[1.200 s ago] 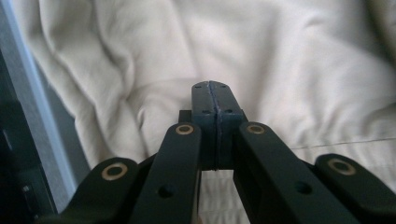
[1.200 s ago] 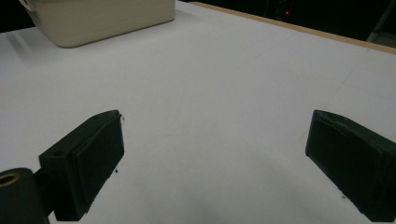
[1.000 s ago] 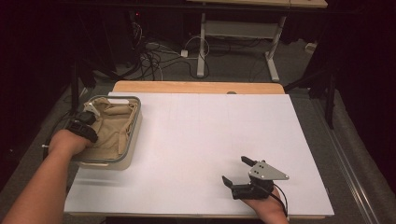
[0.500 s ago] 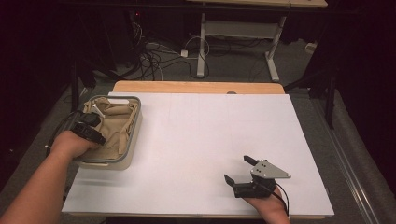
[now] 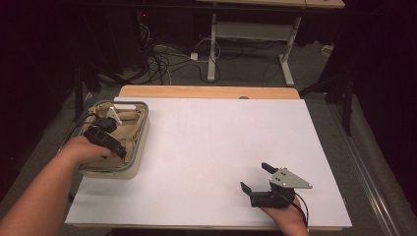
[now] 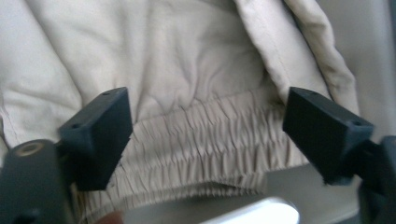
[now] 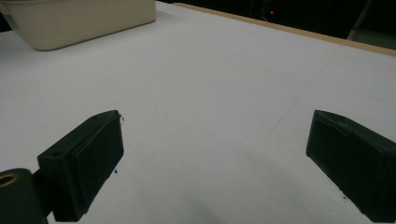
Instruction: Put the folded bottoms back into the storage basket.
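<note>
The left hand-held gripper (image 5: 112, 129) has lifted slightly over the beige garment (image 6: 187, 93) in the bin (image 5: 140, 142), jaws just opened, empty.

High view looks down on the table (image 5: 206, 147); gripper views sit close, sharing its bin (image 5: 135, 160) (image 7: 84, 18).

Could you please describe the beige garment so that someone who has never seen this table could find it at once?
Start at the white table and go to its left edge, where a cream bin with a grey rim stands. The garment lies crumpled inside it, below the open left tool: the one soft beige cloth, with a gathered elastic band.
</note>
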A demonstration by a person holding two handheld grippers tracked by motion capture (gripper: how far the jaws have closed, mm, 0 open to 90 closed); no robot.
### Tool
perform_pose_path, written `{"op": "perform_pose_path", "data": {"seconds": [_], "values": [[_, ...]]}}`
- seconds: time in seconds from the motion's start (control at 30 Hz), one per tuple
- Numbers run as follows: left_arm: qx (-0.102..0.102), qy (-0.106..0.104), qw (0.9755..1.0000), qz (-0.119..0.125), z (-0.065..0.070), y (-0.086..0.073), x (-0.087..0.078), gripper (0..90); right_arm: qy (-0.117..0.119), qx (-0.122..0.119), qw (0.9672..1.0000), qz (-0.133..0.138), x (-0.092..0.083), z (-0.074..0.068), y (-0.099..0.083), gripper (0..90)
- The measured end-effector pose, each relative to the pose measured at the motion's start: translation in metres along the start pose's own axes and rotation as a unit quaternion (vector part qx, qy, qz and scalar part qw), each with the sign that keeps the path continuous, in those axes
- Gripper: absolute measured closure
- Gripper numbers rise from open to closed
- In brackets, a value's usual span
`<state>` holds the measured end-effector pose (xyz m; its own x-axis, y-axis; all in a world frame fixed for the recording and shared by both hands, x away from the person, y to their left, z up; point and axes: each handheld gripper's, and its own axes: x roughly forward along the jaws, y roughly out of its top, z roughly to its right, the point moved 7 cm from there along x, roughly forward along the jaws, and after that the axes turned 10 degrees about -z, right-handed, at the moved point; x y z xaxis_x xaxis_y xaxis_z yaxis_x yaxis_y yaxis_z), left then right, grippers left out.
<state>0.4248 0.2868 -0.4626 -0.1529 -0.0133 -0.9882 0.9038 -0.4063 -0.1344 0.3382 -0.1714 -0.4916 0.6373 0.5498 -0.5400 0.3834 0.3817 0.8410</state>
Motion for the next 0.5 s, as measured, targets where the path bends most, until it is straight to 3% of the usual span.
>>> {"op": "perform_pose_path", "data": {"seconds": [0.2, 0.5], "values": [[-0.002, 0.008, 1.0, -0.006, 0.009, -0.002, -0.016, 0.9, -0.003, 0.002, 1.0, 0.003, -0.003, 0.002, 0.0, 5.2], [-0.003, 0.008, 0.9999, -0.01, 0.026, -0.004, -0.041, 0.0, -0.012, 0.007, 0.9999, 0.007, -0.003, 0.006, 0.001, 1.2]]}}
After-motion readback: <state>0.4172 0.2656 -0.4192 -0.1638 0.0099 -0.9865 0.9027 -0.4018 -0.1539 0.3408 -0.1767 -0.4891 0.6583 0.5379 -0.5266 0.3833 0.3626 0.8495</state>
